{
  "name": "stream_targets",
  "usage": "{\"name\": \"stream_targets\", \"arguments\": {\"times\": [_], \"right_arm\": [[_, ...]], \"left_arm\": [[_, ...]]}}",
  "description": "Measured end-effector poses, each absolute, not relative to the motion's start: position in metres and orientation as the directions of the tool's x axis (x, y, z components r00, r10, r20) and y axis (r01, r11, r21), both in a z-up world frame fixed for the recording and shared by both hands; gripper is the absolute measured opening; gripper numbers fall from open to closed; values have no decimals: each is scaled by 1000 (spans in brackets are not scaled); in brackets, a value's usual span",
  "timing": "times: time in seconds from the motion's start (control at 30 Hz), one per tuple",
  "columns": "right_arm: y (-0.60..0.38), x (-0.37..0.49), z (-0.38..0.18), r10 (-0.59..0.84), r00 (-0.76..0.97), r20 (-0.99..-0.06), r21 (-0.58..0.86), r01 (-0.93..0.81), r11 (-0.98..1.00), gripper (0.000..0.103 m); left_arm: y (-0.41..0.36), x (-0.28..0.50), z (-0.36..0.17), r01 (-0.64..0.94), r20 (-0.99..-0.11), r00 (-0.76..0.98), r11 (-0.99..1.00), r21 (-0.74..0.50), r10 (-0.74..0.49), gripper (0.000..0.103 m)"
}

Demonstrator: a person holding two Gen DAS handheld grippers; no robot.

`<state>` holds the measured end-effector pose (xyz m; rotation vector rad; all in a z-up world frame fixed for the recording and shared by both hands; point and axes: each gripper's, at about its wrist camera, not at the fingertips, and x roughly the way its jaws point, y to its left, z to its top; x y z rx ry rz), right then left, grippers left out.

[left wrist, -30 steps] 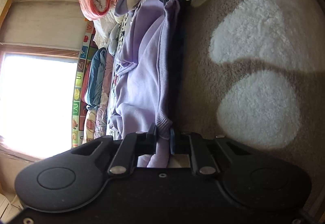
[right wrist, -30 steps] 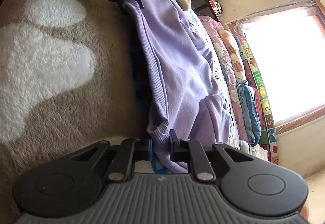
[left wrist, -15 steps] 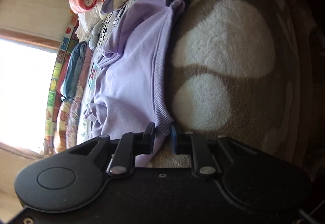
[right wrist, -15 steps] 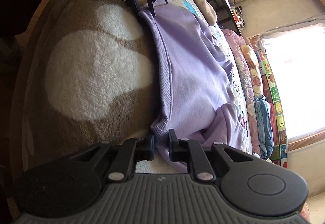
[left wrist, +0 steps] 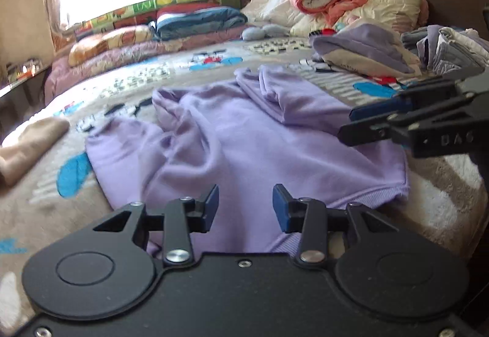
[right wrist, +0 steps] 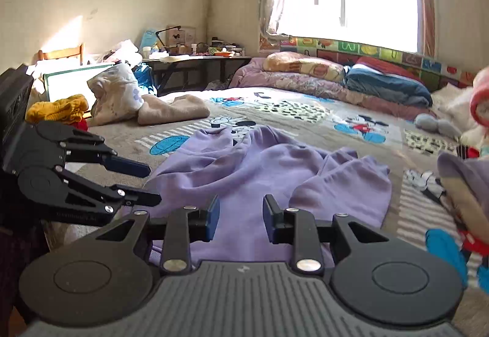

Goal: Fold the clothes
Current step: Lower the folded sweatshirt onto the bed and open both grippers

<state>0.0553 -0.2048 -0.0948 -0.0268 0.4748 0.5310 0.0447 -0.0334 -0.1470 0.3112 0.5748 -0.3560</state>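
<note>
Lavender sweatshirt (left wrist: 244, 135) lies spread, somewhat rumpled, on the cartoon-print blanket (left wrist: 171, 68), filling the centre of the left wrist view, with its ribbed hem (left wrist: 376, 196) at 4 o'clock near the bed edge. A sleeve (left wrist: 275, 92) is folded across the body toward 1 o'clock.

Change noted: a second ago both tongs were pinching that hem, one at each end, with the cameras rolled sideways. Both views are now level and the cloth has been let go.

Left gripper (left wrist: 246, 204): jaws opening, apart, nothing pressed between the pads; cloth lies beneath them. Right gripper (right wrist: 240, 213): same condition, jaws opening, clear of fabric. Each shows in the other's view, at 3 o'clock and 9 o'clock respectively.

Assessment: garment is laid out; folding proper remains. Stray clothes pile (left wrist: 366, 49) sits at 1 o'clock, apart.
</note>
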Motion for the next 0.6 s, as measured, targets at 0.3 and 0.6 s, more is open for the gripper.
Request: {"name": "stream_targets", "arguments": {"times": [0.3,0.6], "right_arm": [[-173,27,-157,371,725,-580,21,-442,897,33],[-236,21,-120,523,774,-357,472,-335,816,52]], "left_arm": [[-27,25,-166,435,-631,734,888,151,-252,40],[14,27,-106,245,-544,796,963,-114,-267,58]]}}
